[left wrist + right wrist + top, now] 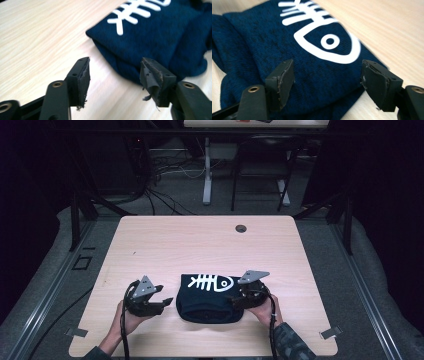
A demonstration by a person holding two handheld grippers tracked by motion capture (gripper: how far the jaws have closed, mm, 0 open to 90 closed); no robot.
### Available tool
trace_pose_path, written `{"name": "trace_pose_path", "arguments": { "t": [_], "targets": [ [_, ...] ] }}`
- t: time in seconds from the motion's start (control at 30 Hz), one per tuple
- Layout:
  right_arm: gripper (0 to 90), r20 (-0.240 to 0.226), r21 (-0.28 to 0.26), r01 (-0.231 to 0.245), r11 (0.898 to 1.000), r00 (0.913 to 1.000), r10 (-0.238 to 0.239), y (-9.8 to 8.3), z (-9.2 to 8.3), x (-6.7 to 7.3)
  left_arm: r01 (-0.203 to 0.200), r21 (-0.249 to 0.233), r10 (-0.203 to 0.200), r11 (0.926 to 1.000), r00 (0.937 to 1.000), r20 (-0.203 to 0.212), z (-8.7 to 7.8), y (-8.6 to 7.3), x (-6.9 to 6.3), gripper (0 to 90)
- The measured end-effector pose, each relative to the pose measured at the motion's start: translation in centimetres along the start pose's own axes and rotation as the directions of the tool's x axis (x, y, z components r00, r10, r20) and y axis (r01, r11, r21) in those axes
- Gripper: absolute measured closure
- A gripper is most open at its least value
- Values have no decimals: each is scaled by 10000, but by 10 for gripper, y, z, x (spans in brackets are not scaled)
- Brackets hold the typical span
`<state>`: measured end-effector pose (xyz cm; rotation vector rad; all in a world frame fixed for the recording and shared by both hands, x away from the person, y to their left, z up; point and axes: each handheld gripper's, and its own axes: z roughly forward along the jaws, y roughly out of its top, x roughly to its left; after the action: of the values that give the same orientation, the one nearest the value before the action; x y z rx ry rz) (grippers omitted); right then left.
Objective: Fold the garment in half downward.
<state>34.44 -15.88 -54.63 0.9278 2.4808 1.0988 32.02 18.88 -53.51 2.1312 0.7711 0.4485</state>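
No words or numbers can be read; the folded navy garment (209, 299) bears a white fish-skeleton graphic (210, 282).

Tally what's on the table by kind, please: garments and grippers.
Folded navy garment with white fish-skeleton print: 1
Hand-held gripper: 2, left hand-held gripper and right hand-held gripper, both with open jaws
Total: 3
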Motion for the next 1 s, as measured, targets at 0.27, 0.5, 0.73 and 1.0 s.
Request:
{"name": "trace_pose_path", "arguments": {
  "t": [0.27,0.5,0.73,1.0],
  "targets": [
    [284,420,1023,216,9945,9988,-260,-5,24,1,330,801,-325,9962,9994,-75,52,2,-14,289],
    [238,596,1147,44,9934,9982,-113,-4,33,-10,511,986,-453,9938,9972,-602,68,-1,-14,282],
    [171,740,1068,-344,9937,9969,266,-1,43,-23,596,926,-528,9939,9958,-742,75,1,-6,279],
    [145,895,1151,-460,9923,9953,358,4,48,-30,788,921,-727,9926,9950,-680,79,3,2,272]
  ]
}}
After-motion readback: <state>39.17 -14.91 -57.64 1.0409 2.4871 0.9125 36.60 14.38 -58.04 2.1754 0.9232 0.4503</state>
